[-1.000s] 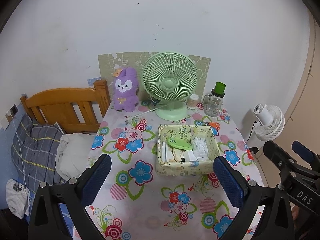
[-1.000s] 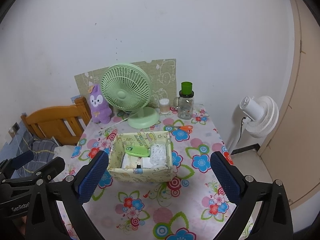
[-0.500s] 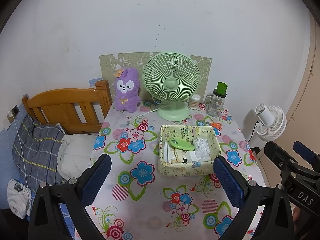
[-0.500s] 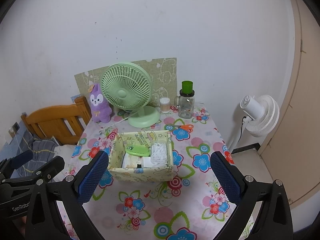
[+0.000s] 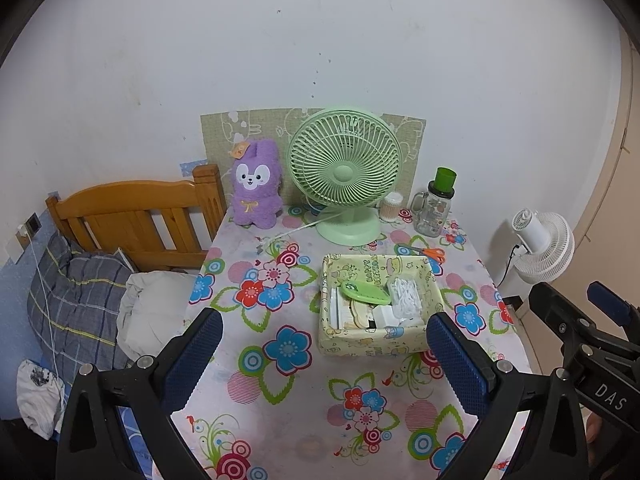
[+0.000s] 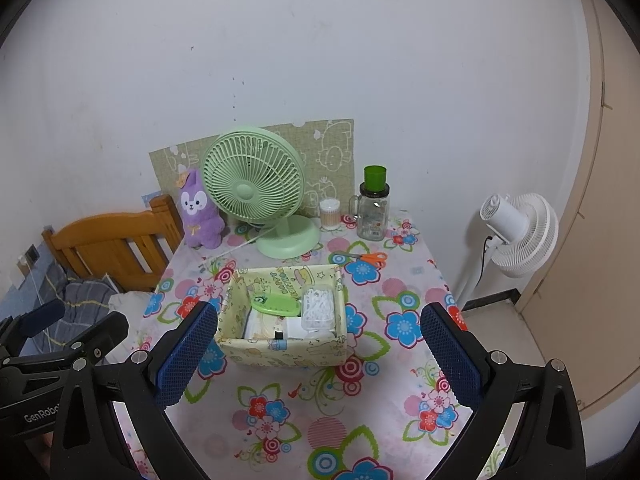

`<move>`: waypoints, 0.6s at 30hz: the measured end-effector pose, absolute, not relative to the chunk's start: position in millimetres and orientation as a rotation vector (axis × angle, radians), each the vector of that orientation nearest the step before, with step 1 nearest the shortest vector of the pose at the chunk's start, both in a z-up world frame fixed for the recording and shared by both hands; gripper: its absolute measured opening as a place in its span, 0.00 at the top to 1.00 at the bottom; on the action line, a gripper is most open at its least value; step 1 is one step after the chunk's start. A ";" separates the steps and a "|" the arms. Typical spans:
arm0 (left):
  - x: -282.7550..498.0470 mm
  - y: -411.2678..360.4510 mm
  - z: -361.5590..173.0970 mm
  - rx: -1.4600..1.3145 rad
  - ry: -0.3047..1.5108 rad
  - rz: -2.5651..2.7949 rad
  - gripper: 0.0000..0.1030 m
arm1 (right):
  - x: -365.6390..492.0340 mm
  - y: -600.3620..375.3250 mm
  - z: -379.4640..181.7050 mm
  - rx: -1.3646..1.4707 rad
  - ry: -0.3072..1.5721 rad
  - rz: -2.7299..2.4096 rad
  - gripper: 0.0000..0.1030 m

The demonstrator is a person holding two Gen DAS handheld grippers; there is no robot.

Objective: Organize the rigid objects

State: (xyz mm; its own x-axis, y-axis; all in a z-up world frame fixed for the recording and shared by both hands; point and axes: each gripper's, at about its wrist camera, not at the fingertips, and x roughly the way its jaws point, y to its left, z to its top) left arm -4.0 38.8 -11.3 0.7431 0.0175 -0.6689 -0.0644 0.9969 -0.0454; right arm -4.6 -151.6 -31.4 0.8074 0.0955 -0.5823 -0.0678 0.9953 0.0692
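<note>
Ahead of both tongs, on a table [image 5: 224,364] with a flowered cloth, stands an open yellow box [image 5: 372,344] printed with cartoon figures; its walls are soft-edged and upright. Inside lie a flat green oval case [image 5: 366,293], a clear packet of white cotton swabs [image 5: 404,294] at the side nearer the right tongs, and white and cream cards or packets standing on edge. Left tongs [image 5: 324,356]: released, blue pads spread wide, empty, held above the near part of the table, the box between and beyond the pads. Right tongs [image 6: 320,354]: likewise released and empty, box framed between the pads. Beyond the box: orange-handled scissors [image 6: 362,258] lying flat, a green desk fan [image 6: 256,192], a purple plush rabbit [image 6: 200,210], a glass jar with a green cap [image 6: 373,210], a small tub of swabs [image 6: 330,214]. Off the table past the right tongs, a white floor fan [image 6: 516,232]
</note>
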 end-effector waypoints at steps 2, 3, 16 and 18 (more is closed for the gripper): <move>-4.1 40.6 -10.8 -0.068 0.731 0.046 0.00 | -4.7 -152.1 -30.7 0.045 0.625 0.089 0.00; -3.4 40.4 -10.1 -0.069 0.731 0.046 0.00 | -4.6 -151.6 -30.6 0.045 0.624 0.088 0.00; -4.6 44.8 -6.2 -0.064 0.731 0.062 0.00 | -4.0 -143.4 -26.1 0.036 0.625 0.099 0.00; -4.9 46.1 -5.6 -0.064 0.730 0.062 0.00 | -4.1 -143.5 -25.9 0.036 0.622 0.098 0.00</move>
